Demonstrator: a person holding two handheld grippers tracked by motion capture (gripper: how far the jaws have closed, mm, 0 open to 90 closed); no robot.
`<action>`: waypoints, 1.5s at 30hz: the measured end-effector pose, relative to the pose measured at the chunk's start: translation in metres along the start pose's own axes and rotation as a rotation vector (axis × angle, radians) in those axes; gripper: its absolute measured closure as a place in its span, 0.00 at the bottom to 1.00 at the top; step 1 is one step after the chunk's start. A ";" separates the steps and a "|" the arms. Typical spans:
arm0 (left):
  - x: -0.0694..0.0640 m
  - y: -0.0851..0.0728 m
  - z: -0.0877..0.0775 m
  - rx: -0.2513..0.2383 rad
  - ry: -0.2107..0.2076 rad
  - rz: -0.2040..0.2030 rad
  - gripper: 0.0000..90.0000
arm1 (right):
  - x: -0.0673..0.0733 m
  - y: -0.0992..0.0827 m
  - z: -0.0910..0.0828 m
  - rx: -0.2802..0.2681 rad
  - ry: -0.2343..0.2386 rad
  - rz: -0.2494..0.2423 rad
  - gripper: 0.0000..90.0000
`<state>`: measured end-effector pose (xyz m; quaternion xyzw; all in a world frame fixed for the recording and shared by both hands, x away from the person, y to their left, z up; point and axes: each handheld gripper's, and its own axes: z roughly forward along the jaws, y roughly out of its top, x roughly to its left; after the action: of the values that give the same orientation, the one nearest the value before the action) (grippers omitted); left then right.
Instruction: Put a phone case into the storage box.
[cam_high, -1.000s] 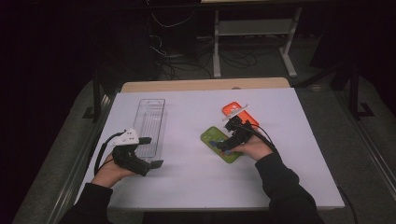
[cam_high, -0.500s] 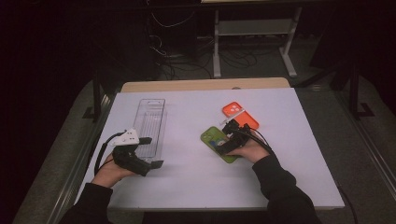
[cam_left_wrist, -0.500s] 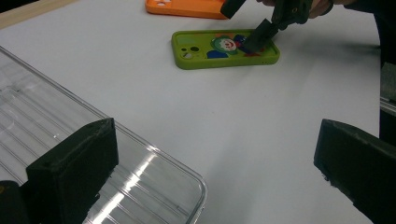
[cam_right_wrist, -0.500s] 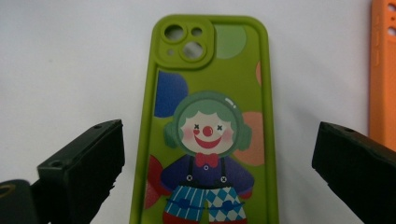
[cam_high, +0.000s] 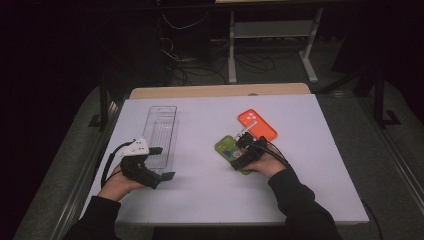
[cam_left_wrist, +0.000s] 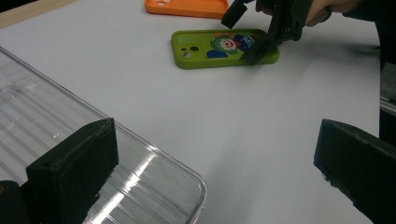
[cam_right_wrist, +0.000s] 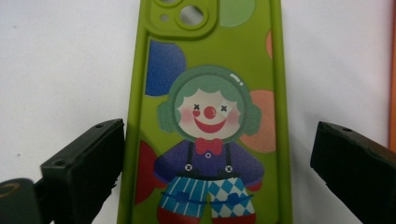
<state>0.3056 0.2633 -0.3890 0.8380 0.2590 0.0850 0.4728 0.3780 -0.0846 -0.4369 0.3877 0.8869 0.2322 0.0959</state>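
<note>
A green phone case (cam_high: 225, 146) printed with a clown lies on the white table, beside an orange phone case (cam_high: 258, 125). My right gripper (cam_high: 244, 149) hovers low over the green case (cam_right_wrist: 210, 70), open, one jaw at the case's left edge and the other off its right side. From the left gripper view, the right gripper (cam_left_wrist: 245, 32) straddles the near end of the green case (cam_left_wrist: 205, 49). My left gripper (cam_high: 162, 163) is open and holds nothing, next to the near end of a clear plastic tray (cam_high: 162, 127).
The clear tray's (cam_left_wrist: 46, 126) rounded corner lies under one jaw of my left gripper (cam_left_wrist: 215, 172). The orange case (cam_left_wrist: 187, 7) sits farther back; a sliver of it (cam_right_wrist: 392, 70) shows at the right. Beyond the table's (cam_high: 200, 195) far edge are cables and a metal stand (cam_high: 272, 35).
My right gripper has drawn slightly back toward the person and to the left over the green case. The left gripper has stayed still.
</note>
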 end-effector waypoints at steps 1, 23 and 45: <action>0.000 0.000 0.000 0.000 0.000 -0.001 0.00 | 0.001 0.000 0.000 0.002 -0.002 0.004 0.03; -0.001 0.000 0.001 0.002 -0.002 -0.002 0.00 | 0.004 -0.003 0.000 0.006 0.010 0.013 0.15; 0.003 0.010 0.003 0.010 -0.016 0.030 0.00 | -0.008 -0.001 -0.020 -0.044 0.065 -0.020 0.17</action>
<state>0.3123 0.2585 -0.3823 0.8447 0.2429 0.0840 0.4695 0.3758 -0.0978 -0.4196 0.3686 0.8881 0.2633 0.0779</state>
